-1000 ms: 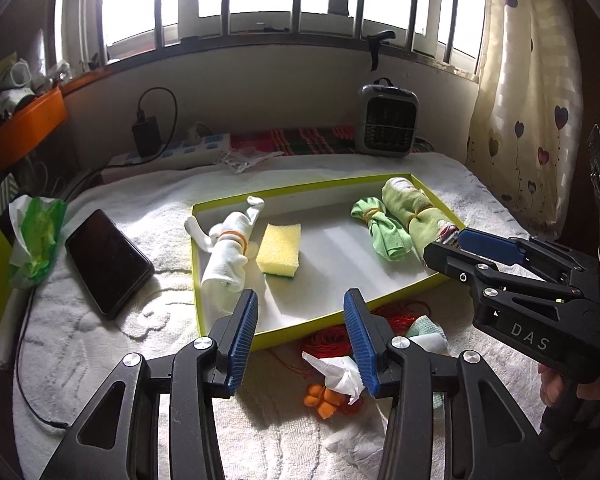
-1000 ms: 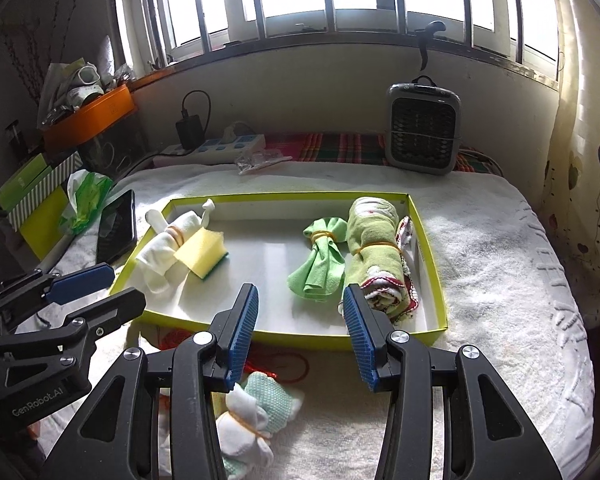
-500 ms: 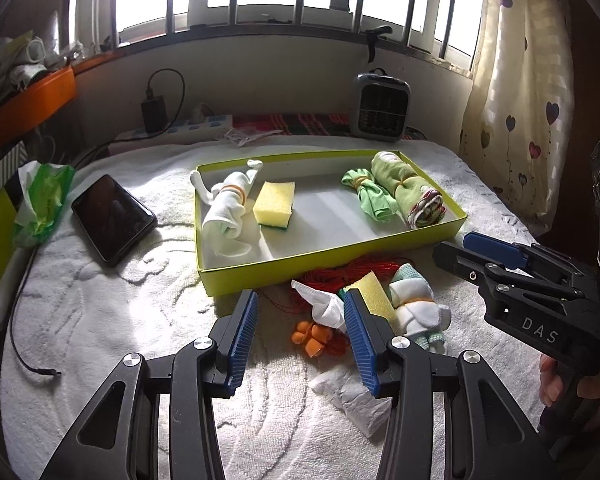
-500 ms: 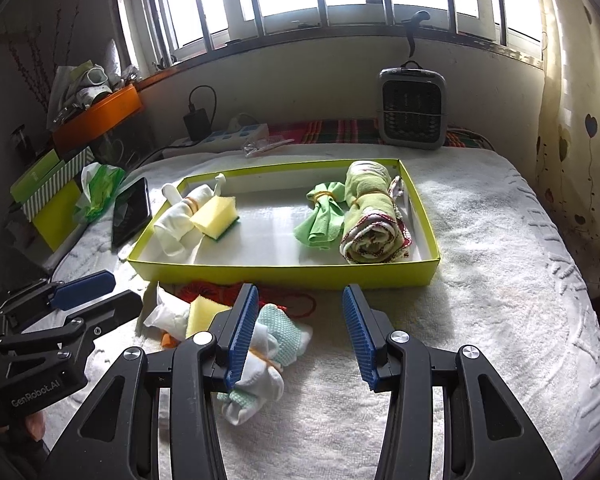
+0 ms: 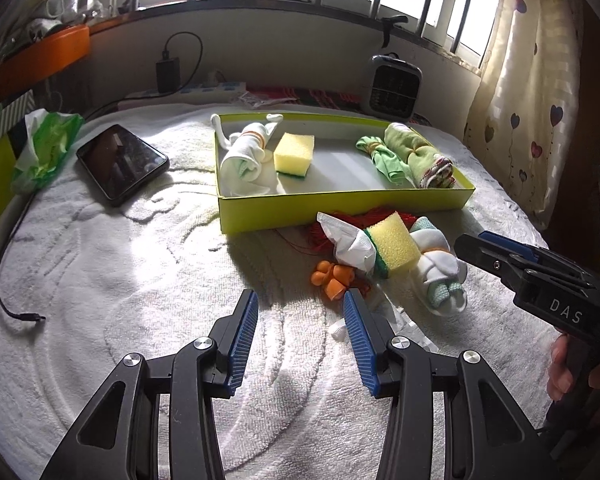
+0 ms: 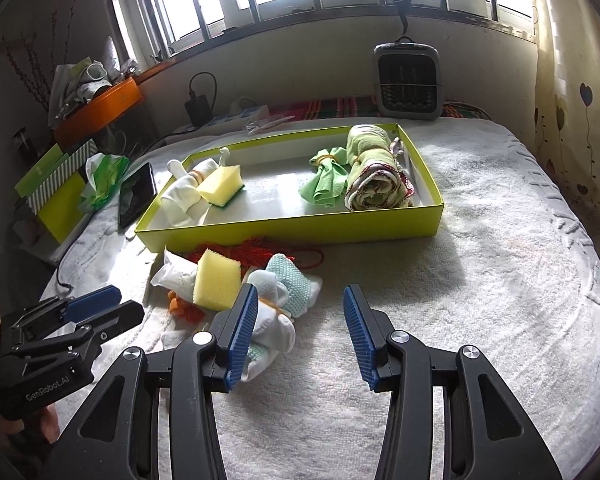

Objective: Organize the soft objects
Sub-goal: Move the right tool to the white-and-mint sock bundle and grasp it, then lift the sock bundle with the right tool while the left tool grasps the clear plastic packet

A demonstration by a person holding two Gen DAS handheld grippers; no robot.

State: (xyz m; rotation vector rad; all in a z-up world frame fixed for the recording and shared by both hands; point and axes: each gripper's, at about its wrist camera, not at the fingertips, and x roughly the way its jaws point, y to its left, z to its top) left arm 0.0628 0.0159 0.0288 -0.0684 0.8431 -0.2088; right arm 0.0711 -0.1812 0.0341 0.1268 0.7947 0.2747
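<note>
A yellow-green tray [image 5: 340, 208] on the white towel holds a white sock roll [image 5: 246, 152], a yellow sponge [image 5: 294, 154], a tied green cloth [image 5: 384, 158] and a rolled towel [image 5: 424, 160]. In front of it lies a pile: a second yellow sponge [image 5: 394, 246], a white cloth [image 5: 348, 242], a white-and-mint sock bundle [image 5: 440, 276], an orange piece [image 5: 332, 280] and red string [image 5: 340, 224]. My left gripper [image 5: 299, 296] is open and empty, just short of the orange piece. My right gripper [image 6: 300, 292] is open, and the sock bundle [image 6: 284, 292] lies by its left finger.
A black phone [image 5: 122, 164] and a green-and-white bag [image 5: 44, 148] lie left of the tray. A small heater [image 5: 396, 88], a charger [image 5: 168, 76] and a power strip stand at the back wall. A curtain [image 5: 532, 80] hangs right. A cable end [image 5: 16, 312] lies at the left edge.
Both grippers have drawn back from the tray and sunk lower. The loose pile in front of the tray has come fully into view. Both jaws stay as wide as before.
</note>
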